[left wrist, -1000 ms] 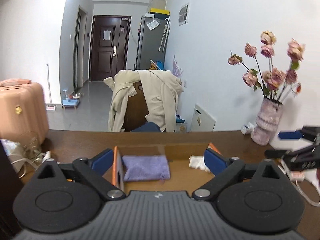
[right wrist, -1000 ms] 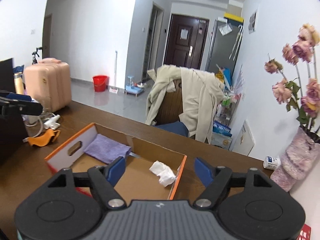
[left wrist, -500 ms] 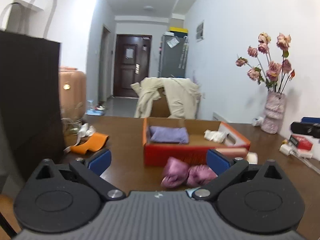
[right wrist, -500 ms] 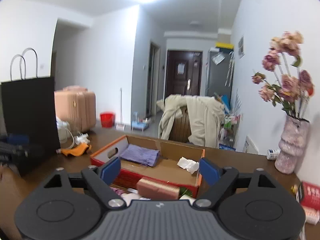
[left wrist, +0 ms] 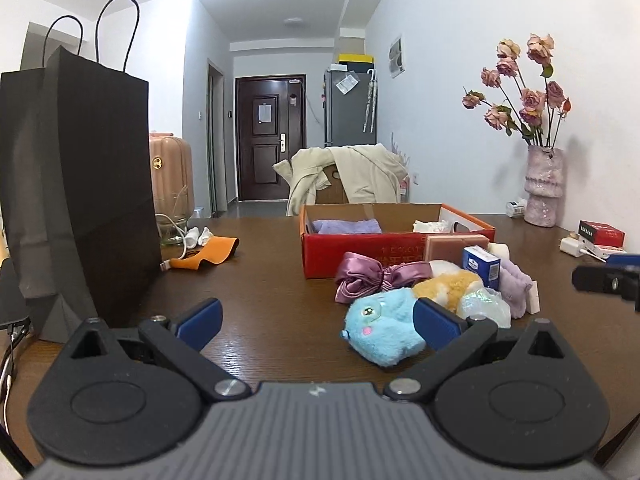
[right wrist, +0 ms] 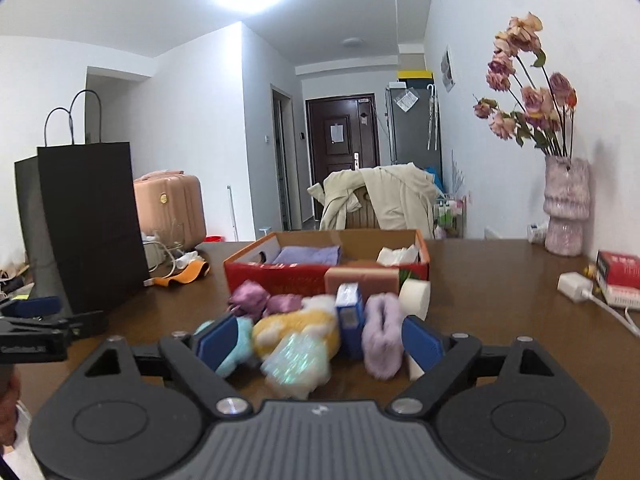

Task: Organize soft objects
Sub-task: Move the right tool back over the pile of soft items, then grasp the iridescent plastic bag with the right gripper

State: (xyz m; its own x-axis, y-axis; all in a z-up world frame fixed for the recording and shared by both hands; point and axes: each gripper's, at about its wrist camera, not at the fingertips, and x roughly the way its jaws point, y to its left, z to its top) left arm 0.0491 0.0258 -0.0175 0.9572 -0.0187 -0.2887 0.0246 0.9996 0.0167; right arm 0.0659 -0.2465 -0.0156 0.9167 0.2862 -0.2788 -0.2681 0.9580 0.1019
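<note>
Desk (left wrist: 256,280): soft toys (right wrist: 296,332) heaped just before red box (left wrist: 360,252).
Left claw (left wrist: 316,320), right claw (right wrist: 320,344) both spread wide, empty; right's jaws just opened further, toys between.

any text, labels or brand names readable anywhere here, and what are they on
None reads clearly.
Red box: faint print along its front wall, too blurred to read.
Small blue carton: a label panel, too small to read.
Red packet: a white line of print, too small to read.
Left gripper's side: pale lettering, too blurred to read.
Paper on the door: no legible writing.
</note>
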